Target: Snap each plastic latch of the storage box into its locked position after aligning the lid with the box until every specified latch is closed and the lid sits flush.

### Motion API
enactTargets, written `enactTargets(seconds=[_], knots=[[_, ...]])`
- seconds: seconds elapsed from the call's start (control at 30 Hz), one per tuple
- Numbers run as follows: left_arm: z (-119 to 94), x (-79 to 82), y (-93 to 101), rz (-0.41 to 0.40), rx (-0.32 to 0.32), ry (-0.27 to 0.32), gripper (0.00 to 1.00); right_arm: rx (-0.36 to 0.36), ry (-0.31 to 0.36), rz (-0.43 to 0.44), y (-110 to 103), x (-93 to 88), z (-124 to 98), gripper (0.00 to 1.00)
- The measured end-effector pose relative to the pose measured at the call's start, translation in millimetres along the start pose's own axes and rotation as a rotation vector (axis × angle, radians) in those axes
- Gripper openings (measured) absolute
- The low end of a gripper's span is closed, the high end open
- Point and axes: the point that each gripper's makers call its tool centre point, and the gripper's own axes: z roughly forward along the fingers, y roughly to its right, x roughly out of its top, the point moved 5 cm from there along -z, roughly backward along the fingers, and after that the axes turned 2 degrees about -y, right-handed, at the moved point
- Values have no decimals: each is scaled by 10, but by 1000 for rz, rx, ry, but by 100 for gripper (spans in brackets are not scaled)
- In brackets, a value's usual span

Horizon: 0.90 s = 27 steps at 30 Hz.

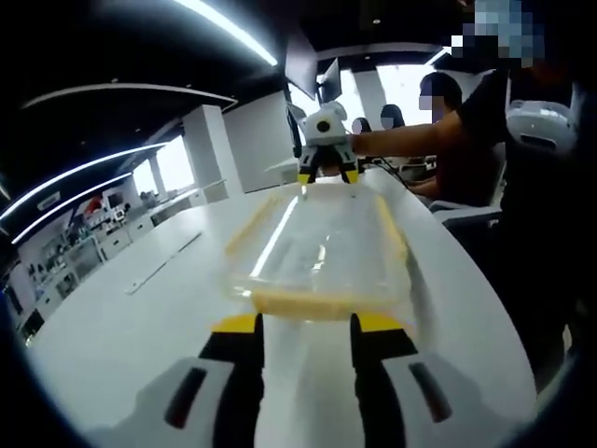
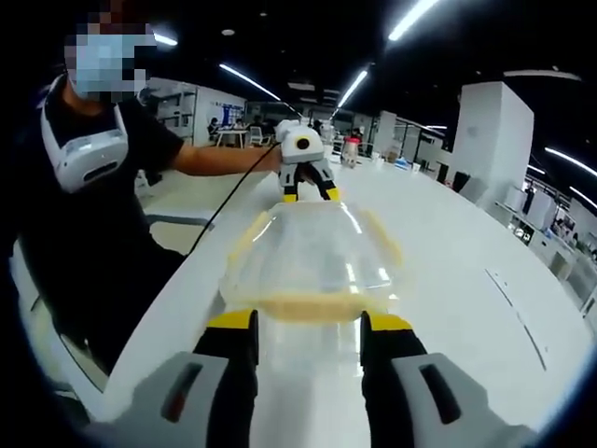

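1. No brand, label or other writing is legible on the box, the grippers or the table.
2. The storage box [image 1: 317, 252] is clear plastic with yellow latches along its edges. It lies lengthwise on the white table [image 1: 140, 317] between the two grippers, its lid [image 2: 312, 252] on top.
3. In the left gripper view, the left gripper [image 1: 306, 329] sits at the near short end of the box. Its black, yellow-tipped jaws stand apart, one on each side of the yellow end latch [image 1: 303, 303], and grip nothing. Whether the tips touch the box I cannot tell.
4. At the far end in that view, the right gripper [image 1: 326, 175] points down at the box's other short end.
5. In the right gripper view, the right gripper's jaws are likewise spread, flanking the near yellow latch [image 2: 308, 306], with nothing clamped between them.
6. The left gripper [image 2: 306, 191] shows at the far end, tilted down onto the box edge.
7. The person [image 2: 93, 215] stands at the table's side, one arm [image 2: 224, 161] stretched out nearly straight to the far gripper.
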Motion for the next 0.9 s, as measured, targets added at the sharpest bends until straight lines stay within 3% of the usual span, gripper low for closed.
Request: enactTargets(seconds=[0.17, 0.27, 0.4, 0.8, 0.9], knots=[[-24, 32, 1, -4, -5, 16, 36, -11, -4, -9, -2, 18, -10, 41], [-18, 45, -6, 9, -9, -12, 36, -18, 18, -6, 23, 77, -42, 38], [-32, 100, -51, 40, -1, -30, 29, -36, -5, 14, 50, 88, -93, 38], [30, 142, -161, 59, 28, -72, 34, -71, -34, 25, 100, 85, -295, 38], [33, 162, -150, 41, 26, -48, 36, -79, -32, 26, 106, 106, -357, 37]])
